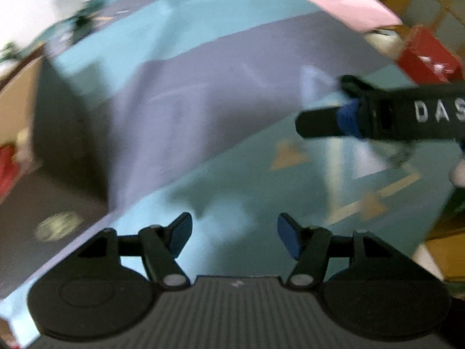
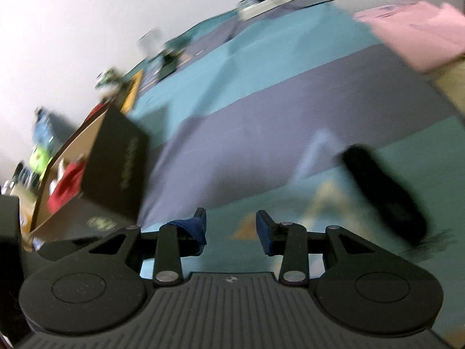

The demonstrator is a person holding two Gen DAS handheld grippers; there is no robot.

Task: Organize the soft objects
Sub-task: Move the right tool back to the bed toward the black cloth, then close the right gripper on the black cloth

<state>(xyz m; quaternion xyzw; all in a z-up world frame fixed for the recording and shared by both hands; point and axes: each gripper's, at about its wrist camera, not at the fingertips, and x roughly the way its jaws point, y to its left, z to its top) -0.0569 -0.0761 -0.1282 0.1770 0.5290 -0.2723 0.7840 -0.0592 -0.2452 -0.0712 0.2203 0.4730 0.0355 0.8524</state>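
In the left wrist view, my left gripper point(image 1: 234, 232) hangs open over a striped teal, purple and light-blue cover point(image 1: 203, 101), with nothing between its blue pads. My right gripper point(image 1: 328, 101) reaches in from the right above the same cover. In its own view, the right gripper point(image 2: 231, 226) is open with an empty gap. A dark, blurred, elongated thing point(image 2: 383, 195) lies on the cover point(image 2: 261, 116) to its right; I cannot tell what it is. A folded pink cloth point(image 2: 421, 35) rests at the far right edge and also shows as pink cloth point(image 1: 348, 5).
A cardboard box point(image 2: 116, 160) with a dark side stands at the left, with a red soft item point(image 2: 66, 186) inside. In the left wrist view, this box point(image 1: 17, 101) is at the left edge and a red box point(image 1: 427, 55) at the right. Small blurred items line the far wall.
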